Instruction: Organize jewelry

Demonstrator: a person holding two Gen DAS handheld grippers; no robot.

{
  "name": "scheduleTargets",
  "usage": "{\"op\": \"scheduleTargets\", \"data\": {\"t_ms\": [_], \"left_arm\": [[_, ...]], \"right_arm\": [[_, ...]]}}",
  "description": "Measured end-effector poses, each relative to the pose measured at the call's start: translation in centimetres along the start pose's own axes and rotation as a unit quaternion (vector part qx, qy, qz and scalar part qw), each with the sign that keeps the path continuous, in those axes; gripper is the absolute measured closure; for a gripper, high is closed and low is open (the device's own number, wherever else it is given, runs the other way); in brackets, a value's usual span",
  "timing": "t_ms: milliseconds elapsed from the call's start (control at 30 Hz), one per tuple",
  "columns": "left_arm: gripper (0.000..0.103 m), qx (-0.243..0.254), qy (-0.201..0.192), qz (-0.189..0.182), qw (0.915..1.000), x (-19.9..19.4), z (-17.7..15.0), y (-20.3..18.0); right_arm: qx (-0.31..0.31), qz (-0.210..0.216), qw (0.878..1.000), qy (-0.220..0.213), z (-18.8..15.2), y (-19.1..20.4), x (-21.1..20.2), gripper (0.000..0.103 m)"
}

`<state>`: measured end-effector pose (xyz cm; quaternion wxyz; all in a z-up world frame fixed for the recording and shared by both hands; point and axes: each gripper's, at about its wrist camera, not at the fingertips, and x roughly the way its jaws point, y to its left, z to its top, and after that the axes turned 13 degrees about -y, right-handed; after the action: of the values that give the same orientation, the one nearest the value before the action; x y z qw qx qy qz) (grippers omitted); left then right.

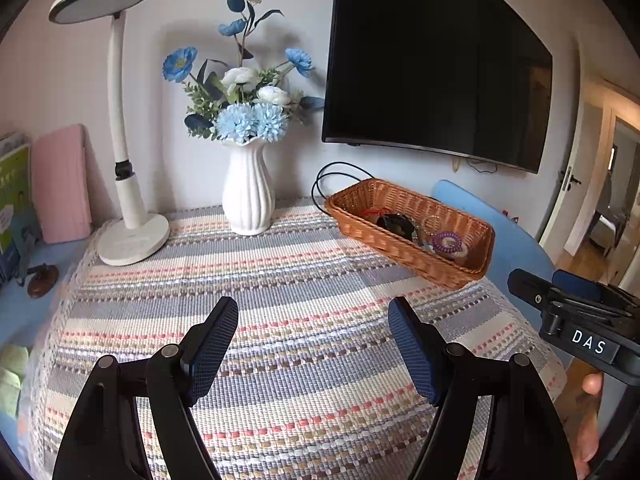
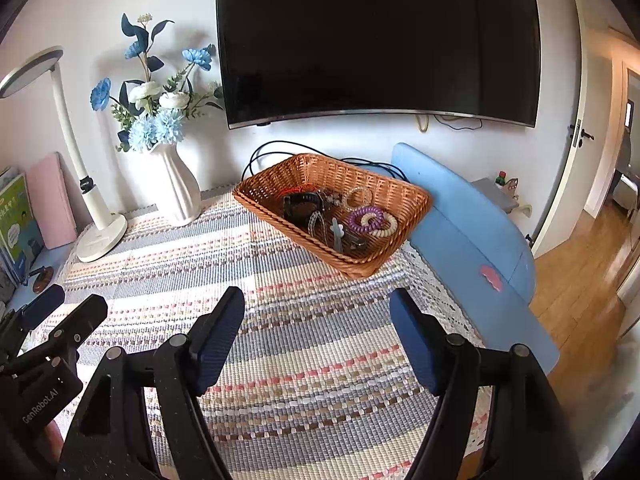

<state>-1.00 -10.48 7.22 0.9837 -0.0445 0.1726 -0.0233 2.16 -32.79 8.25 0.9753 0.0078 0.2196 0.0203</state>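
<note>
Small jewelry [image 2: 320, 216] tangled in wicker basket [image 2: 412, 196] too small to identify, basket's near wall hides some in left view, books [image 1: 14, 196] cut off at edge.

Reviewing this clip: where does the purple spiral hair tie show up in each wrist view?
Left wrist: purple spiral hair tie lies right of centre, at the near right end of the wicker basket.
Right wrist: it sits just right of centre, upper middle, beside a cream spiral tie in the basket.
Shared landmark: the white vase left of the basket.
</note>
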Motion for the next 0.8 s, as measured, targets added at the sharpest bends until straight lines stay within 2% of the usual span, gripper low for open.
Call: {"op": "scheduleTargets", "data": {"t_ms": [800], "left_arm": [[0.025,0.004,0.006,0.006,1.0,0.0,-0.1,0.2]], "right_arm": [[-0.018,0.025,0.999,0.02,-1.0,1.9,1.3,0.026]]}}
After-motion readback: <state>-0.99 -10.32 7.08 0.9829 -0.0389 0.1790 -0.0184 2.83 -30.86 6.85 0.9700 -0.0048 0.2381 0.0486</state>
